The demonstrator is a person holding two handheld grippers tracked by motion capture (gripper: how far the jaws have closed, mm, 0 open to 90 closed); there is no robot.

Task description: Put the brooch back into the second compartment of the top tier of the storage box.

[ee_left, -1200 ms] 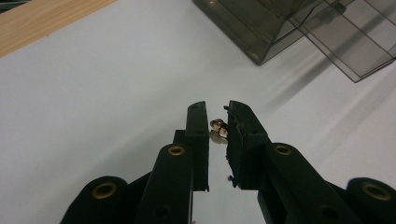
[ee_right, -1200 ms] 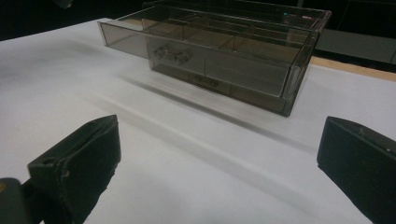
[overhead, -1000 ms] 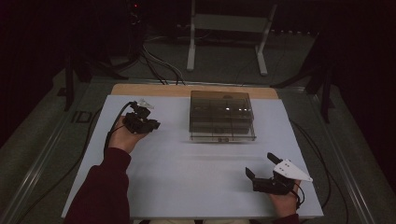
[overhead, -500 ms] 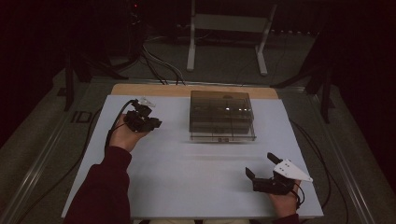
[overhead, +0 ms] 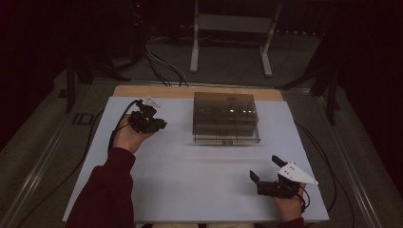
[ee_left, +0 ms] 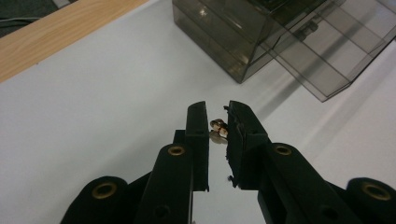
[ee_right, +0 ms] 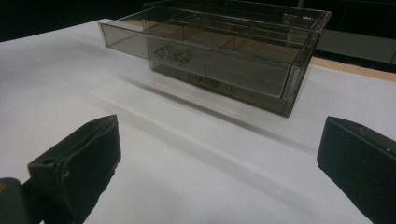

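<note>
- Dark room all around; a wide white table top lies before me, with a strip of bare light wood along its far edge and black cables trailing over the grey floor beyond.
- At the far middle of the white surface stands a smoky, see-through plastic drawer box; its shallow drawer, split into compartments, is pulled part of the way out toward me.
- My left gripper is held in my left hand, on the left side of the table, level with the box and well apart from it, jaws pointing toward the box.
- In the left gripper view, my left gripper has its jaws nearly together, pinching a small, shiny brown-and-pale object between them; it is too small for me to say what it is. It is held up off the white surface, near the box's corner.
- My dark red sleeve runs up from the bottom left to that hand.
- My right gripper rests near the front right of the table, held by my right hand, a grey three-cornered plate on top.
- In the right gripper view, my right gripper has its jaws spread wide with nothing between them; the drawer's front faces them, well apart.
</note>
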